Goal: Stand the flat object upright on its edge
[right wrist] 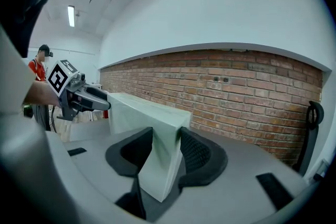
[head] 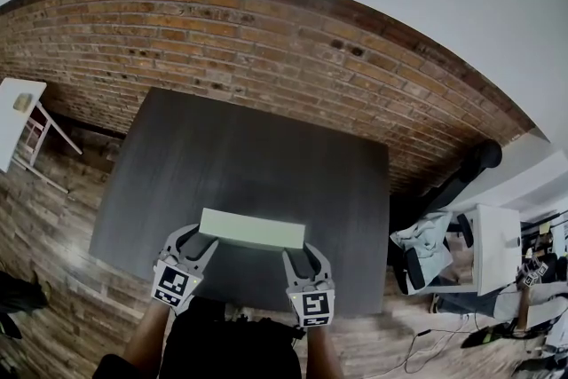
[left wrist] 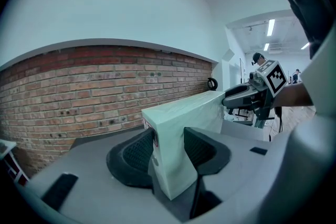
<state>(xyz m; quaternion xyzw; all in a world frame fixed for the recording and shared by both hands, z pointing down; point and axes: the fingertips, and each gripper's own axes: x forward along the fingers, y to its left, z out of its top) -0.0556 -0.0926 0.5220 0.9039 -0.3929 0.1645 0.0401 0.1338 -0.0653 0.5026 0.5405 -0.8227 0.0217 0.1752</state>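
A pale green flat box (head: 251, 230) is turned up on its long narrow edge over the near part of the dark grey table (head: 248, 146). My left gripper (head: 202, 239) is shut on its left end and my right gripper (head: 298, 249) on its right end. In the left gripper view the box (left wrist: 184, 123) sits between the black pads (left wrist: 137, 152) of the left gripper (left wrist: 168, 148), and the right gripper (left wrist: 247, 96) shows at its far end. The right gripper view mirrors this: the box (right wrist: 149, 128) in the right gripper (right wrist: 165, 148), the left gripper (right wrist: 79, 98) beyond. Whether the box rests on the table is hidden.
A red brick wall (head: 266, 40) runs behind the table. A small white side table (head: 16, 115) stands at the left on the wooden floor. At the right are a white desk (head: 497, 244), a dark chair (head: 470, 169) and cables (head: 444, 342). A person (right wrist: 41, 60) stands far off.
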